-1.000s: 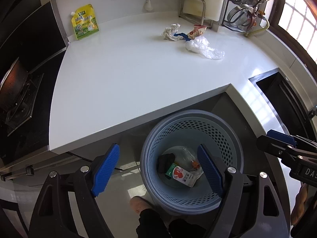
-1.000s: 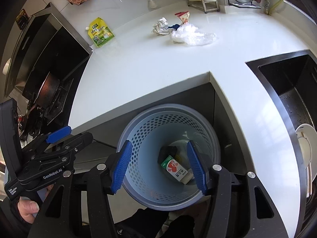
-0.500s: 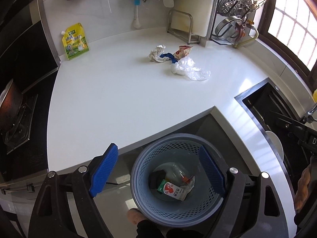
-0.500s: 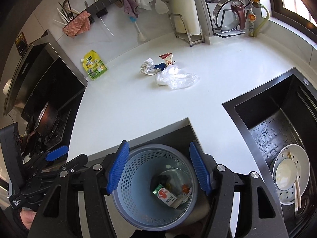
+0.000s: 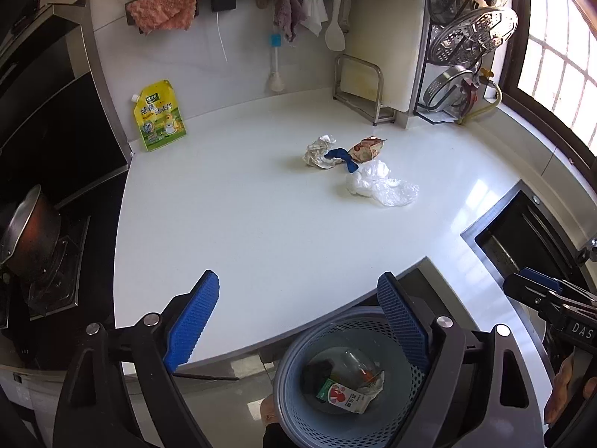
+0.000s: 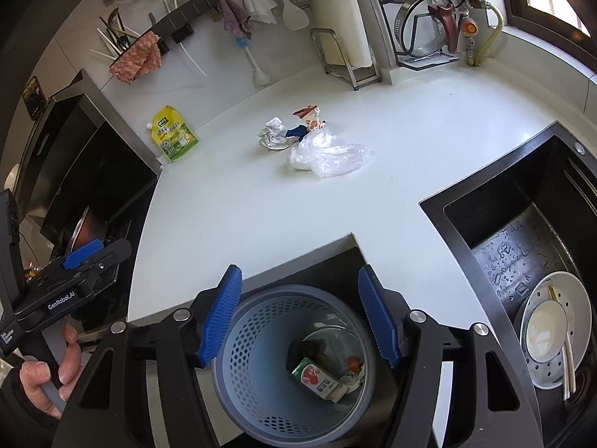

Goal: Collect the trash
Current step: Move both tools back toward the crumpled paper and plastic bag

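A small pile of trash lies mid-counter: a crumpled foil wad (image 5: 319,150), a blue scrap (image 5: 343,156), a red-brown snack wrapper (image 5: 367,148) and a clear plastic bag (image 5: 380,188); the bag also shows in the right wrist view (image 6: 326,155). A grey-blue perforated bin (image 5: 298,403) stands on the floor below the counter edge, holding a juice carton (image 6: 317,377), a clear bottle and dark scraps. My left gripper (image 5: 298,321) is open and empty above the counter's front edge. My right gripper (image 6: 298,317) is open and empty above the bin (image 6: 238,373).
A yellow-green pouch (image 5: 159,115) leans on the back wall at left. A stove with a pan (image 5: 26,235) is at far left. A black sink (image 6: 522,254) with a white bowl is at right. A cutting-board rack (image 5: 360,86) and lid rack stand at the back.
Both grippers have risen and tilted up from over the bin toward the counter; the bin now sits lower in both views and the trash pile nearer the centre. Both stay open.
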Demonstrator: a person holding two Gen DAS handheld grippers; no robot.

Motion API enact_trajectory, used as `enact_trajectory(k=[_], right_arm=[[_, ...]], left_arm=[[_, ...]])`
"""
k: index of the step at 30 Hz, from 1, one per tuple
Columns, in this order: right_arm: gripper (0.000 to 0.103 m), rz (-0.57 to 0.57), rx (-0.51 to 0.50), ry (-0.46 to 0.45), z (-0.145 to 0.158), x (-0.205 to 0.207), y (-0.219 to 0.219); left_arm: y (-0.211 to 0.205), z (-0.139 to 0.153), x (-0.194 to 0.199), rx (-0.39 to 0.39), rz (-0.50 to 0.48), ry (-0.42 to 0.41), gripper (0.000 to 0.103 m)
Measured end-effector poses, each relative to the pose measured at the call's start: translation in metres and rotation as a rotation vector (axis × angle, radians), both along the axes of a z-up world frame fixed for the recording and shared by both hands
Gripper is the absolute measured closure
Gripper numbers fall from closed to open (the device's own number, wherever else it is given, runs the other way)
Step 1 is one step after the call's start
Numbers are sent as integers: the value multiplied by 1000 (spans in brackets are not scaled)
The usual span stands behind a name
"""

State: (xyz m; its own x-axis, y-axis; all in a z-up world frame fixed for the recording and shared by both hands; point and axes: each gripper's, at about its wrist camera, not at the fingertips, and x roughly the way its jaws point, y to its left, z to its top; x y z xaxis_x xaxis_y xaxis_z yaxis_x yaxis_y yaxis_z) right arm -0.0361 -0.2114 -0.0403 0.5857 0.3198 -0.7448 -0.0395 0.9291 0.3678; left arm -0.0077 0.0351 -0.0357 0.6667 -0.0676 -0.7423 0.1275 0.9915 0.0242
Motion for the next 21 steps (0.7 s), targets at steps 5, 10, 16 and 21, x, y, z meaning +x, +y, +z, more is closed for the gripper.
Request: enact_trajectory(k=[5,10,16,21], right_arm=[[41,-93,-29,2,-3,23,9],[41,-173,-55,28,-13,54,19],[41,-247,-66,23,-28,102,33],[41,-285,-84,12,-44,148,43]], left_arm=[[15,-2,42,-10,-63,-9,18],[23,-10,95,0,-117,-25,17],[26,-31,159,-25,-169,-15,17],[23,-55,205,-33,-203,13,17]])
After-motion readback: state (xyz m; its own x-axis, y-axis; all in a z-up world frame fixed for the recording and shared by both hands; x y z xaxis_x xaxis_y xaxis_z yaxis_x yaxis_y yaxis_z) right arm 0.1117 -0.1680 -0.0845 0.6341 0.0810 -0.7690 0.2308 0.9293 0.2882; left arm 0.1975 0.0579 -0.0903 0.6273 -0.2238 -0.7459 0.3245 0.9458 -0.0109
